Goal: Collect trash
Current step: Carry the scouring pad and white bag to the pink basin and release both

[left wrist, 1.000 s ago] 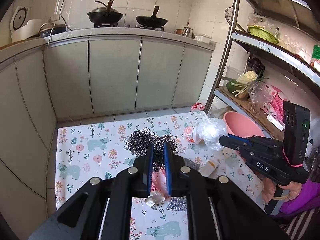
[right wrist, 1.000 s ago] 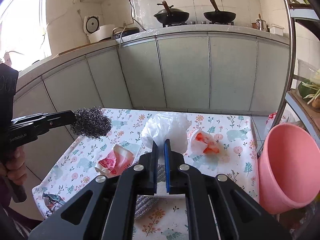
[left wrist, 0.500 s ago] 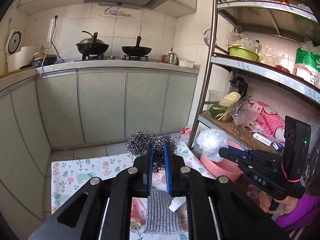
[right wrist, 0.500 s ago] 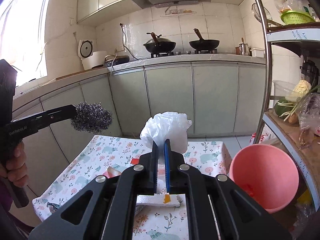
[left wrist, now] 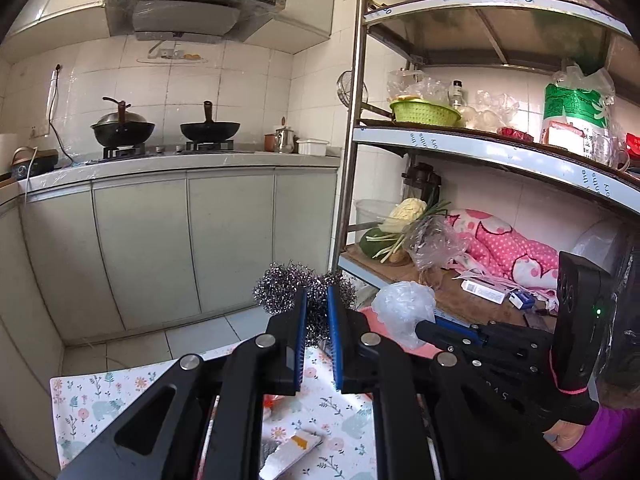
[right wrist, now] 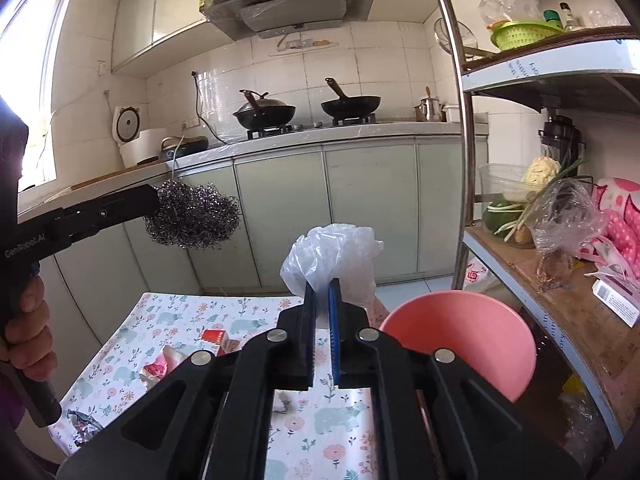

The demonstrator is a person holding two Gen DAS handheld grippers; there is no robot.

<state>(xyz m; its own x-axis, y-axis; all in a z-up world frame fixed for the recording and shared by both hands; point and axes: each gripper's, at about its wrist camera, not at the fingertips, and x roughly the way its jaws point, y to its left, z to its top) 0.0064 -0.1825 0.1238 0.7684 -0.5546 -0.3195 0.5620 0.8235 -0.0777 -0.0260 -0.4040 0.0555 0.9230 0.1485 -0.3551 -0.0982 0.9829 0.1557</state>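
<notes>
Lifting both loads off the floral table [right wrist: 224, 312] since a second ago: left gripper [left wrist: 316, 300] clenched on steel wool [left wrist: 276, 288], right gripper [right wrist: 322, 292] clamping the crumpled plastic bag [right wrist: 336, 252]; we've swung toward the pink bin [right wrist: 464, 340], drop looks next
</notes>
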